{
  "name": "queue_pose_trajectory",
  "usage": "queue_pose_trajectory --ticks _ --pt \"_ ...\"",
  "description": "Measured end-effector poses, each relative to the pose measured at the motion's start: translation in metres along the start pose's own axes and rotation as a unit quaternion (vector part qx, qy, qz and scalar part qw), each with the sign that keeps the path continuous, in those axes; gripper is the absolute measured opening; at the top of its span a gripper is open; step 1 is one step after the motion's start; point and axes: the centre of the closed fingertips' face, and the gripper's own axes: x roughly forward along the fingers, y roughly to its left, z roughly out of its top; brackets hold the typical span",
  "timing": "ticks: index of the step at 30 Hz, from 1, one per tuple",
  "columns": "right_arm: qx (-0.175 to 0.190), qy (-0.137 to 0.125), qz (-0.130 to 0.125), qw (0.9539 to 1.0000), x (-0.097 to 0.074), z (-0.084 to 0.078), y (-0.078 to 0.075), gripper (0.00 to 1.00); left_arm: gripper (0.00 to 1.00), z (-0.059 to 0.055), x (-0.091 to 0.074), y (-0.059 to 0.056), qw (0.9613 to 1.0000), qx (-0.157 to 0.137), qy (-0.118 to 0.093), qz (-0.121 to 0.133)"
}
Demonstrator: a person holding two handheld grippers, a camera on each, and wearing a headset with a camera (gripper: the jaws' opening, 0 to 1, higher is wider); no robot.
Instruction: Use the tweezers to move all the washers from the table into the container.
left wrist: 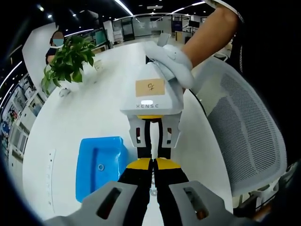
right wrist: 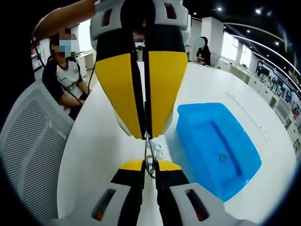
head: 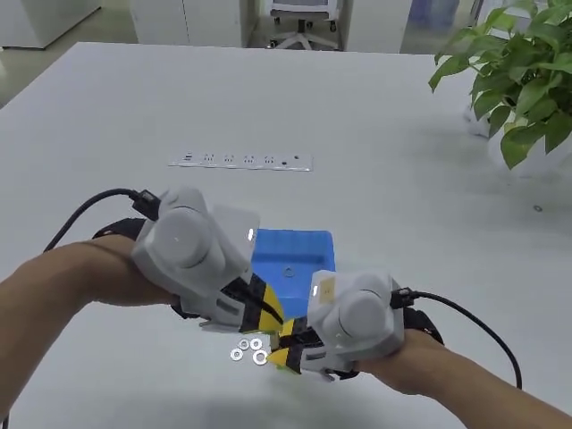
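Nearest you, your right gripper (right wrist: 149, 165) has its fingers clenched on the tweezers (right wrist: 147, 147). Your left gripper (right wrist: 145, 134) meets it tip to tip, its fingers also clamped on those tweezers. Just beside the tips, loose washers (head: 248, 349) lie on the table (head: 375, 161). Beyond them sits the blue container (head: 295, 255), with a single washer (head: 288, 272) resting on its floor.

Head view downward, gripper views close, opposed, both sharing container (right wrist: 197, 122)
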Motion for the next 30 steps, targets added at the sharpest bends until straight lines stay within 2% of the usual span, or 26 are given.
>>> queue_pose_trajectory --ticks 9,30 --pt "-0.01 0.004 0.002 0.9999 -0.005 0.001 0.005 0.1 0.05 0.003 -0.002 -0.004 1.0 -0.003 0.003 -0.006" --pt "-0.021 -0.01 -0.013 0.9996 -0.03 0.029 -0.001 0.1 0.05 0.03 -0.03 0.001 0.9999 -0.003 -0.005 0.009"
